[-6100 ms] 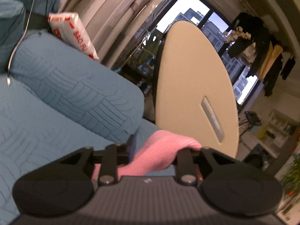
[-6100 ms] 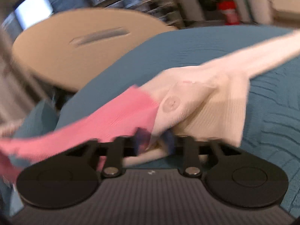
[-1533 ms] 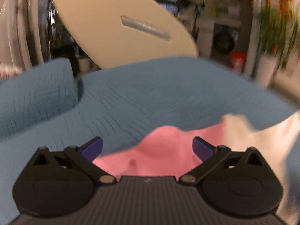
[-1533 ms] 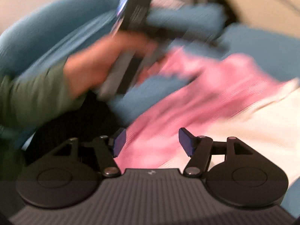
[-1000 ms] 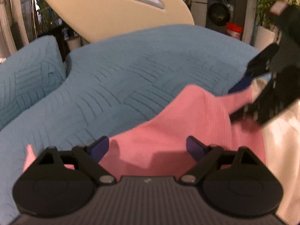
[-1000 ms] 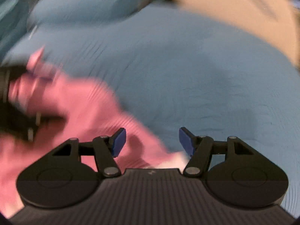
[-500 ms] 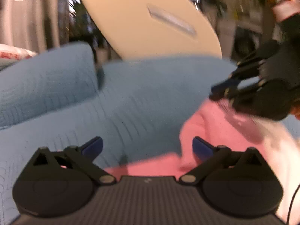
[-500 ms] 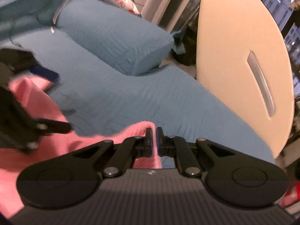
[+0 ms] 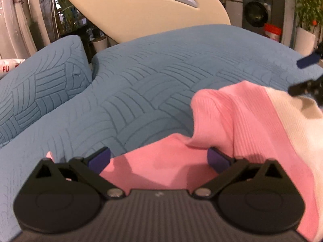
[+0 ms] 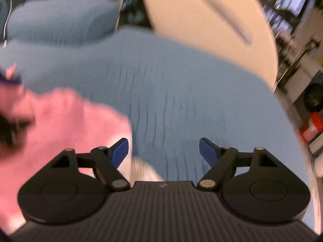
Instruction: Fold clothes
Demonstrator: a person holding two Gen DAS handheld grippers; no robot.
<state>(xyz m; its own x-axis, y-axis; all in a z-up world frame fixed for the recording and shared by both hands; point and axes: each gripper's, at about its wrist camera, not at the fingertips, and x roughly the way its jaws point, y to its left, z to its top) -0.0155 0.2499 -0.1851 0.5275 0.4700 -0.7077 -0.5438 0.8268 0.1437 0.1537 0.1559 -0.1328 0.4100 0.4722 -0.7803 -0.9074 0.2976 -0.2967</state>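
My left tongs (image 9: 158,159) stand at full spread, pads clear of any cloth, hovering over the near edge of the pink part of the garment (image 9: 232,121). Nothing is gripped between them.

My right tongs (image 10: 163,149) have just been opening; the jaws now stand wide apart with only bare blue cover showing between them. They hold nothing. The right wrist view is blurred, so fine detail there cannot be confirmed.

The garment, pink with a cream-white section (image 9: 298,133), lies on the blue quilted sofa seat (image 9: 161,80). In the left wrist view it occupies the near right part of the seat, with a raised pink fold standing up ahead of my right-hand pad. The cream section runs off toward the right edge of the seat. In the right wrist view the pink cloth (image 10: 60,125) lies at the near left, and a small cream patch shows just beside the left pad.

A blue cushion (image 9: 40,84) sits at the far left of the seat. A beige oval board (image 9: 141,8) stands behind the far edge.
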